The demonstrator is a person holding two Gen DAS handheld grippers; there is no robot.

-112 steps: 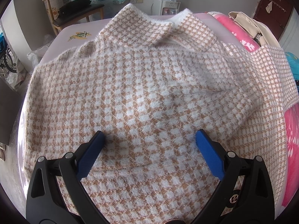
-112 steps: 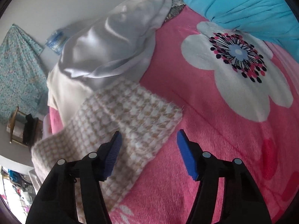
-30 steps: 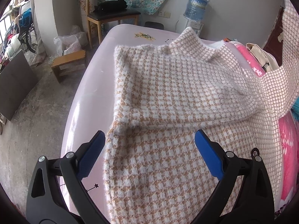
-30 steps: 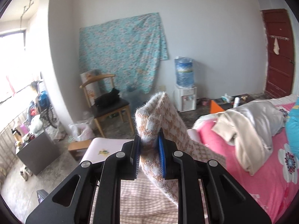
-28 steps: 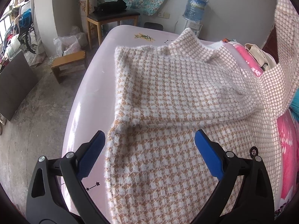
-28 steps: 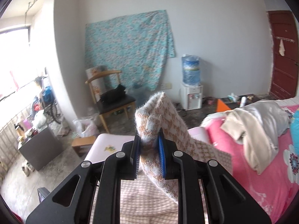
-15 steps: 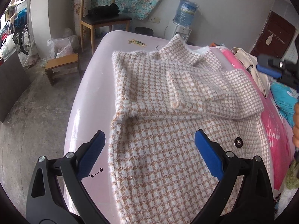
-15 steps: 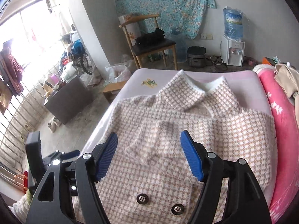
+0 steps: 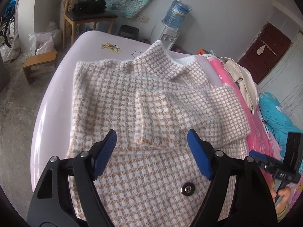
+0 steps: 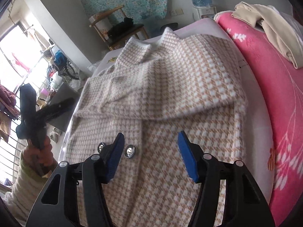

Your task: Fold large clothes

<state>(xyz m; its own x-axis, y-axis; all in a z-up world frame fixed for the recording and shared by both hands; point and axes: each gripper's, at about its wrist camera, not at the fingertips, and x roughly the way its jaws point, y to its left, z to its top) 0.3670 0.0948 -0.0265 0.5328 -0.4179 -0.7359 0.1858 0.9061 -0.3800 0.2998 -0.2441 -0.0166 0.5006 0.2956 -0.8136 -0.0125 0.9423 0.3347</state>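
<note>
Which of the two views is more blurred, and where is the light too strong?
Right wrist view: the checked coat is smeared by motion, and the window at left is blown out white. Left wrist view: sharper, evenly lit, edges bent by the fisheye.

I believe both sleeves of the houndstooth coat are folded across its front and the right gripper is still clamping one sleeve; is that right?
Not quite. Both sleeves are folded across the houndstooth coat, but the right gripper clamps nothing: the right wrist view shows its jaws apart and closing above the coat's buttoned front, with no cloth pinched between them. The nearer sleeve lies free on the coat.
</note>
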